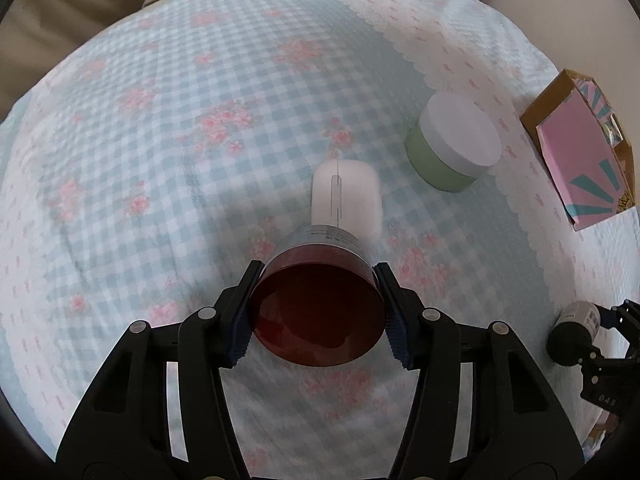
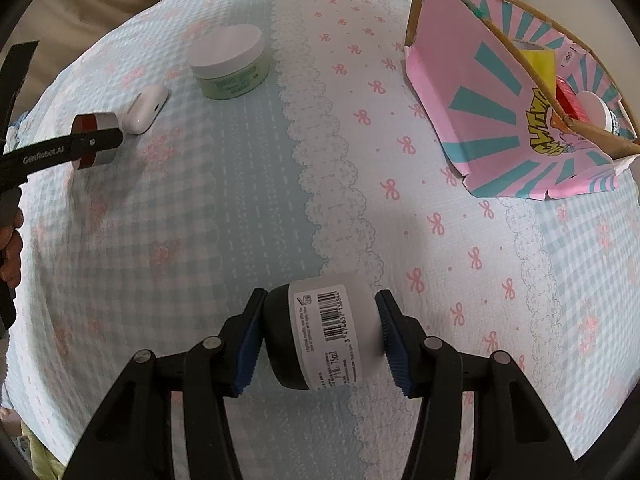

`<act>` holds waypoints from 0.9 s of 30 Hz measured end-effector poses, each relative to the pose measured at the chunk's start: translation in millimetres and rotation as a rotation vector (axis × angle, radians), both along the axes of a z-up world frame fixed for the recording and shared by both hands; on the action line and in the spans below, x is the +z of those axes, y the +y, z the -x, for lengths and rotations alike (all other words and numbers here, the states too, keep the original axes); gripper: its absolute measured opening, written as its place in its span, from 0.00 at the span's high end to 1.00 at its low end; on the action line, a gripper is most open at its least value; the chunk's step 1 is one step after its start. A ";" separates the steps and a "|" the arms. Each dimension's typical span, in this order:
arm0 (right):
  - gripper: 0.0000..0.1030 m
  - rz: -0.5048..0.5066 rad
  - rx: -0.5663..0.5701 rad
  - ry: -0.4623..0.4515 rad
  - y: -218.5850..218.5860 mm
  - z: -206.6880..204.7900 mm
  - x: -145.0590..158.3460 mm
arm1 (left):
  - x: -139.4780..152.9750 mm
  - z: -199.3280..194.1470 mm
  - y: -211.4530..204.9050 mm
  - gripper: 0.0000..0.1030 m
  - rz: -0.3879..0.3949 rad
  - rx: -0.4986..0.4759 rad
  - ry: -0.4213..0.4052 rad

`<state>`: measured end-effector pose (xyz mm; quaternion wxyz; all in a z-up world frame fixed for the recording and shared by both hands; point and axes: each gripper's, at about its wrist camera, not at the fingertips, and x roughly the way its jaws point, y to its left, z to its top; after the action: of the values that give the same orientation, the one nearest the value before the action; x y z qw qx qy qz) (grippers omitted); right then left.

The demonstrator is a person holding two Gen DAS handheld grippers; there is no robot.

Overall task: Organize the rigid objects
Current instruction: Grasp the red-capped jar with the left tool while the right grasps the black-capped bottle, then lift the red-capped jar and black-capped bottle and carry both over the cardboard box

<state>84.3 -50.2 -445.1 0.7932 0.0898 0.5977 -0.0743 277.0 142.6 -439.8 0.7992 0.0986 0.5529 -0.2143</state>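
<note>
My left gripper [image 1: 318, 312] is shut on a dark red-lidded jar [image 1: 320, 308], held just above the bedspread; it also shows in the right wrist view [image 2: 96, 140]. My right gripper [image 2: 320, 338] is shut on a white jar with a black lid and barcode label [image 2: 324, 336], seen small in the left wrist view [image 1: 574, 332]. A white earbud case [image 1: 346, 196] [image 2: 145, 108] lies just beyond the red jar. A green jar with a white lid [image 1: 454, 142] [image 2: 230, 62] stands behind it. An open pink and teal cardboard box [image 2: 516, 92] [image 1: 580, 148] lies at the far right.
The box holds a yellow item [image 2: 538, 64], a red item [image 2: 570, 96] and a white-lidded jar [image 2: 598, 114]. Everything rests on a blue checked bedspread [image 2: 200, 240] with pink bows. Beige bedding [image 1: 80, 12] lies beyond its far edge.
</note>
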 end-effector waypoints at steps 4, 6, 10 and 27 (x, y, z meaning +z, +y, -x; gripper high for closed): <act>0.54 -0.007 -0.014 -0.022 -1.3 4.3 10.6 | 15.0 7.1 1.2 0.50 0.007 0.005 -0.016; 0.55 -0.015 -0.017 -0.042 -1.3 8.0 22.0 | 27.1 12.4 2.0 0.50 0.020 0.007 -0.026; 0.55 -0.033 -0.020 -0.078 -0.6 16.6 50.0 | 66.0 31.4 3.3 0.50 0.044 0.020 -0.050; 0.55 -0.069 0.053 -0.216 7.1 40.2 231.8 | 237.5 125.1 -27.2 0.50 0.176 0.023 -0.125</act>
<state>44.1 -43.1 -213.4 0.8512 0.1085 0.5130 -0.0225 151.9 115.4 -202.3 0.8399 0.0349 0.4823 -0.2462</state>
